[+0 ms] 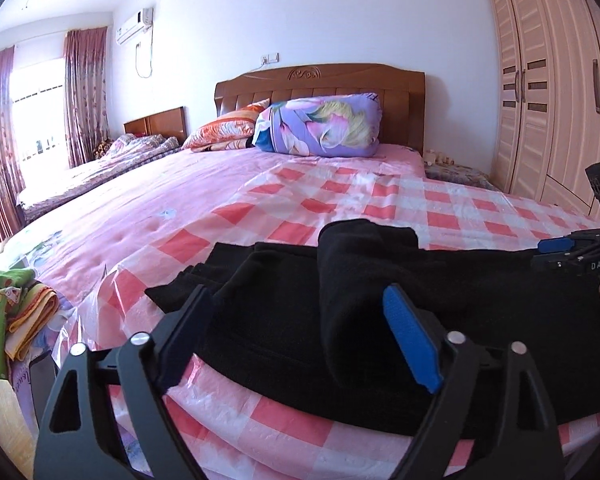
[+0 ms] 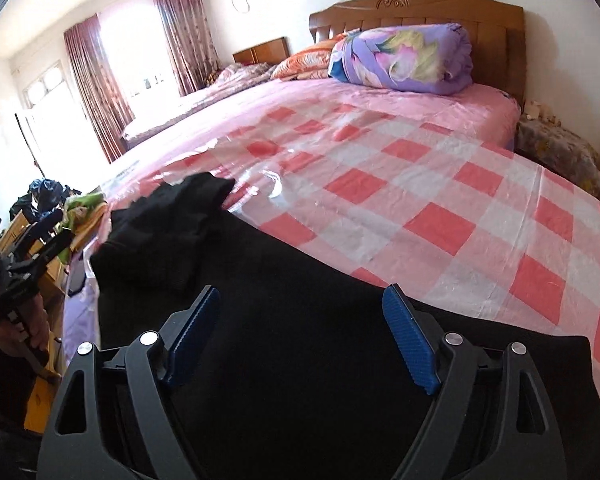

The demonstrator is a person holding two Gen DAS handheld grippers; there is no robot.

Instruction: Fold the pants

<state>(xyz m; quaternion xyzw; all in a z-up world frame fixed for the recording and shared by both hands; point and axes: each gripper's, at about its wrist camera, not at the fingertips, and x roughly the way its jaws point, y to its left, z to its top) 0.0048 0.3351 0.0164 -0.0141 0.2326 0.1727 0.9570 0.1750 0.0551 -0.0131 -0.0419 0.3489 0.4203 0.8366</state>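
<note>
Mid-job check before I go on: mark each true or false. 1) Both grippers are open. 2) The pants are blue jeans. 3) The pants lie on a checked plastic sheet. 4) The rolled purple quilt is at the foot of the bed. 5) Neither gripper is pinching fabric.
1) True: the left gripper and the right gripper both have their fingers spread wide.
2) False: the pants are black.
3) True: they lie on the red-and-white checked plastic sheet.
4) False: the purple quilt sits against the headboard.
5) True: the fabric runs between the open fingers, unclamped.
</note>
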